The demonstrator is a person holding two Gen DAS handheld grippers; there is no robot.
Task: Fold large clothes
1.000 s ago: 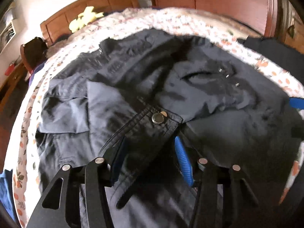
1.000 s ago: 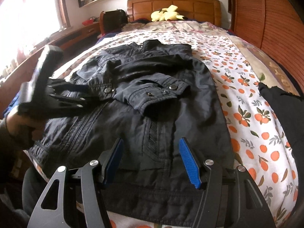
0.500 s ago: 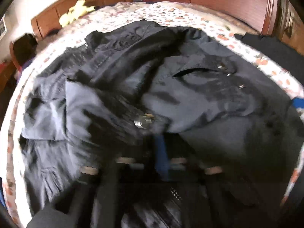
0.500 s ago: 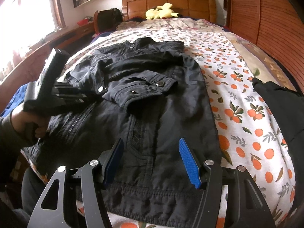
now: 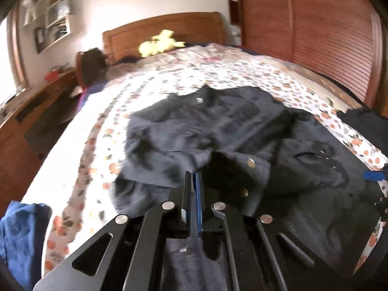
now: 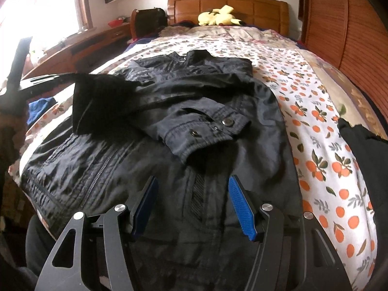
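Right gripper [image 6: 192,205] jaws spread wide, empty, hovering over the hem of the dark navy snap-button jacket [image 6: 194,126] lying on the orange-print bedsheet [image 6: 315,126]. Left gripper [image 5: 192,186] is pinched on the jacket's left sleeve cuff [image 6: 101,101], jaws easing open slightly, cuff lifted off the bed. Yellow plush toy [image 6: 218,15] sits by the wooden headboard [image 6: 254,7].

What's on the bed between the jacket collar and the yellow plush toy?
Only bare orange-print bedspread between the jacket collar and the plush toy, clearest in the right wrist view.

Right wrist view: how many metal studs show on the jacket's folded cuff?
3: a large one near the cuff's right end, a small one beside it, another further left. Folds may hide more.
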